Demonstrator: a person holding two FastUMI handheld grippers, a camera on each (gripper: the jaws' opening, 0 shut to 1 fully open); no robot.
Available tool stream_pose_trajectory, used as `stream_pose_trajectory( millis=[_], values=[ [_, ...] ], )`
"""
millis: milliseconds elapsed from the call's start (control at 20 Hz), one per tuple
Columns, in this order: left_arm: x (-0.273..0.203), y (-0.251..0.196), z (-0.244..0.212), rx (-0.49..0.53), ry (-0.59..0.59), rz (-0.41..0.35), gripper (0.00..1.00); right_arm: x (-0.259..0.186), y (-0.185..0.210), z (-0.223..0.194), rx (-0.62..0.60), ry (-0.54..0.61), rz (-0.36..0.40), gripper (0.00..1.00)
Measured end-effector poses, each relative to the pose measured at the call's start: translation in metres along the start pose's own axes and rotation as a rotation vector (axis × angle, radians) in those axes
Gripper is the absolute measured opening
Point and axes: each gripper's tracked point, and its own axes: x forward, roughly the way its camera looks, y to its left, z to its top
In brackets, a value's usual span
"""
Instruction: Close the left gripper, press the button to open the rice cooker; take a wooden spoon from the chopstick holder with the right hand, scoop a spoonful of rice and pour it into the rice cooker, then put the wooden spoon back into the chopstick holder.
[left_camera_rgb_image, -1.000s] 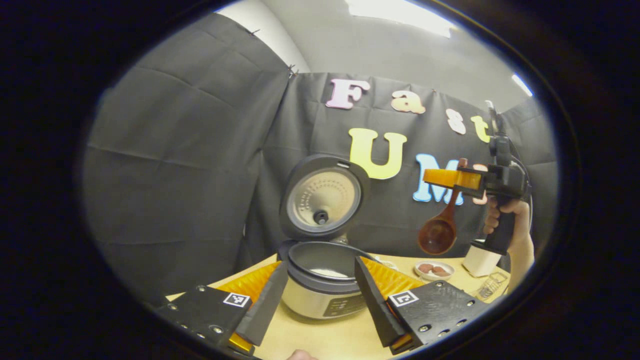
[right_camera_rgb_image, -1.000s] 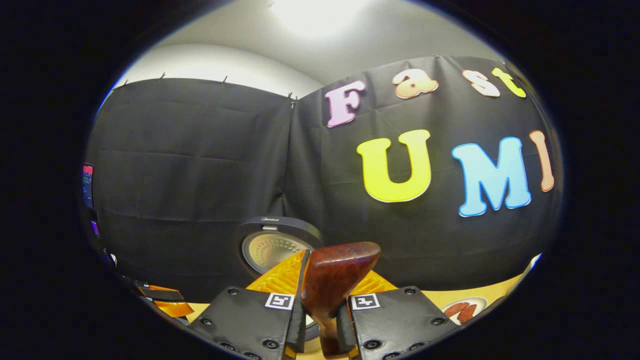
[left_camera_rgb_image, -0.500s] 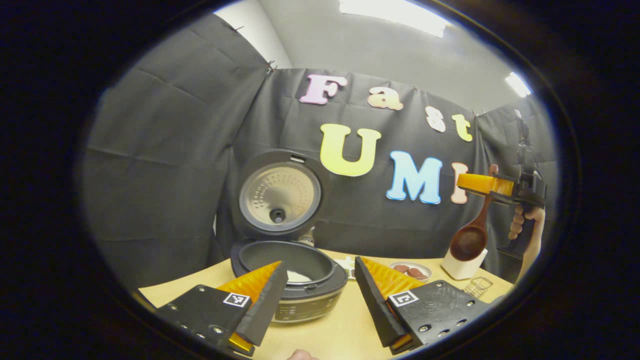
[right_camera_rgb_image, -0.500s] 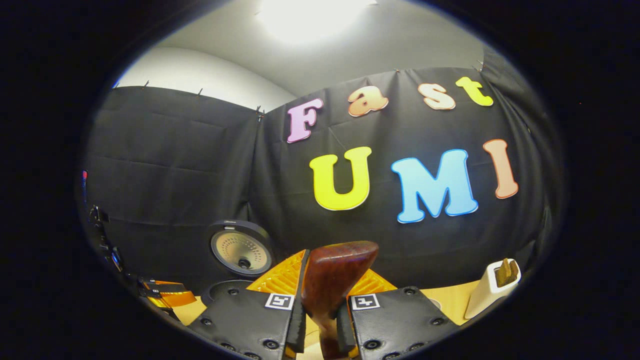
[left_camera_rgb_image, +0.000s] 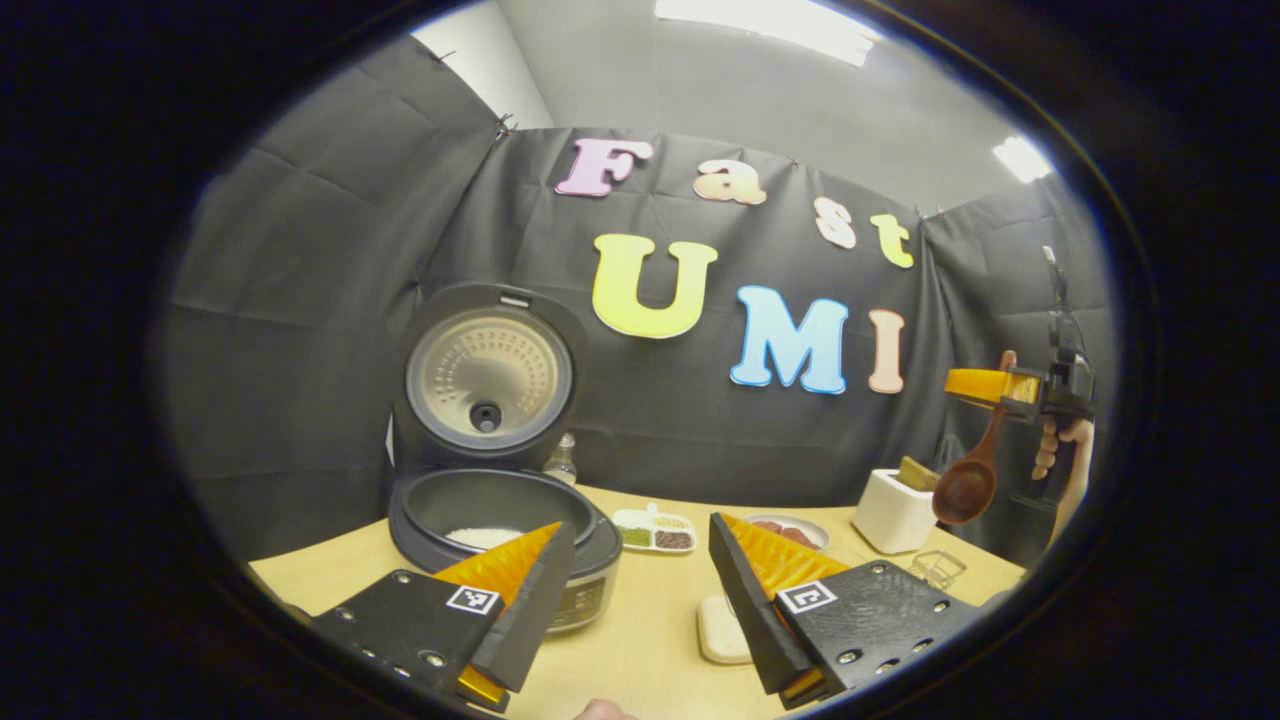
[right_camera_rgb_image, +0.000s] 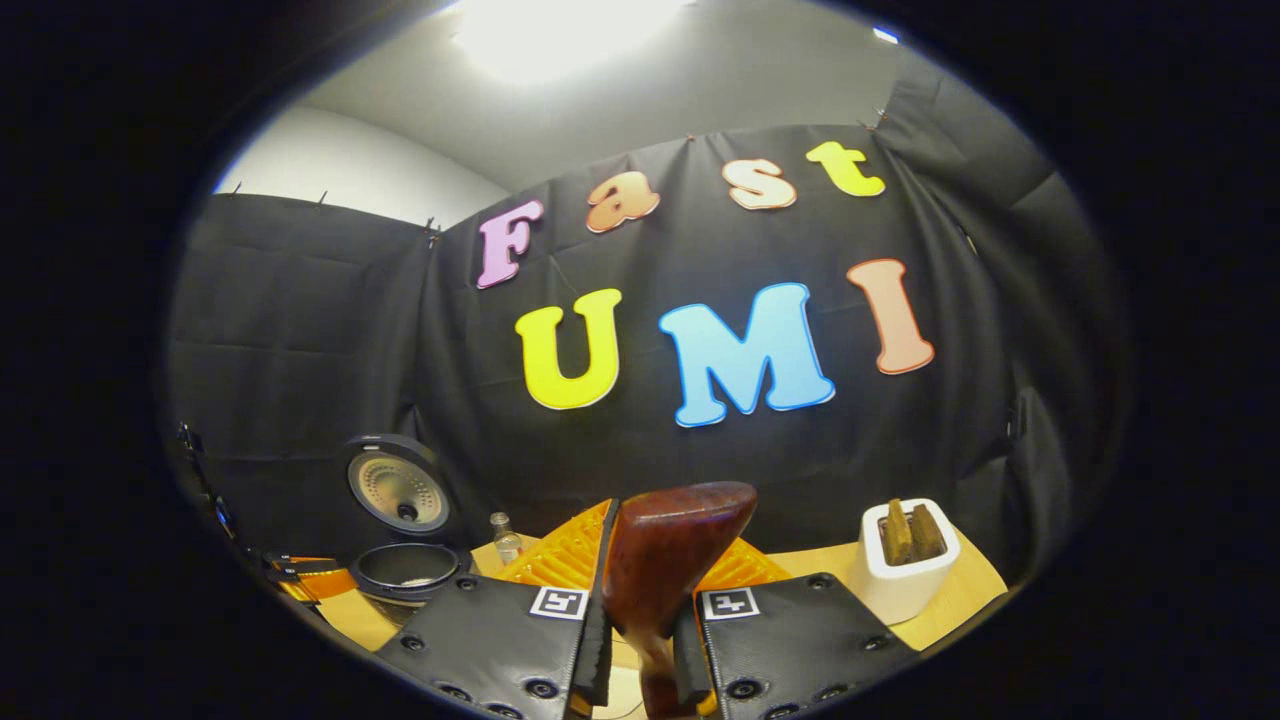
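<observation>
- right gripper (right_camera_rgb_image: 640, 640) has both fingers clamped on the wooden spoon (right_camera_rgb_image: 665, 560), handle end poking up between them
- spoon bowl hangs just above the white chopstick holder (left_camera_rgb_image: 893, 510)
- left gripper (left_camera_rgb_image: 640, 610) fingers spread wide, holding nothing, over the table (left_camera_rgb_image: 660, 640)
- rice cooker (left_camera_rgb_image: 490, 500) lid up, rice inside

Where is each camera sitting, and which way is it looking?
Left gripper view: rides the open left hand-held gripper, facing the open rice cooker; a hand shows far right.
Right gripper view: rides the right hand-held gripper, shut on the wooden spoon, facing the wall.
Shared: rice cooker, white chopstick holder, spoon.
</observation>
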Motion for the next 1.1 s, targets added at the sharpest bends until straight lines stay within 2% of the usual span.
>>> stream_pose_trajectory(
  millis=[100,150,350,500,650,750,850,900,1100],
  values=[
    [0.001,-0.008,-0.005,-0.004,0.007,-0.005,0.84,-0.008,-0.028,-0.010,0.033,0.012,-0.052,0.27],
    [0.000,-0.011,-0.006,-0.008,0.007,-0.007,0.84,-0.012,-0.044,-0.017,0.055,0.013,-0.085,0.24],
    [0.001,-0.020,-0.016,-0.024,0.028,-0.010,0.84,-0.018,-0.099,-0.065,0.159,0.072,-0.212,0.24],
    [0.003,-0.024,-0.025,-0.012,0.049,-0.007,0.84,-0.019,-0.126,-0.094,0.223,0.098,-0.273,0.24],
    [0.004,-0.025,-0.026,0.001,0.053,0.003,0.84,-0.012,-0.138,-0.120,0.274,0.134,-0.295,0.28],
    [0.004,-0.024,-0.027,0.006,0.058,0.012,0.84,-0.009,-0.143,-0.136,0.281,0.163,-0.314,0.24],
    [0.009,-0.022,-0.030,0.004,0.064,0.021,0.84,-0.022,-0.147,-0.150,0.287,0.169,-0.336,0.27],
    [0.009,-0.022,-0.031,0.003,0.067,0.024,0.84,-0.021,-0.147,-0.154,0.294,0.169,-0.346,0.24],
    [0.012,-0.024,-0.036,0.014,0.081,0.032,0.84,-0.018,-0.150,-0.176,0.333,0.198,-0.369,0.24]
  ],
)
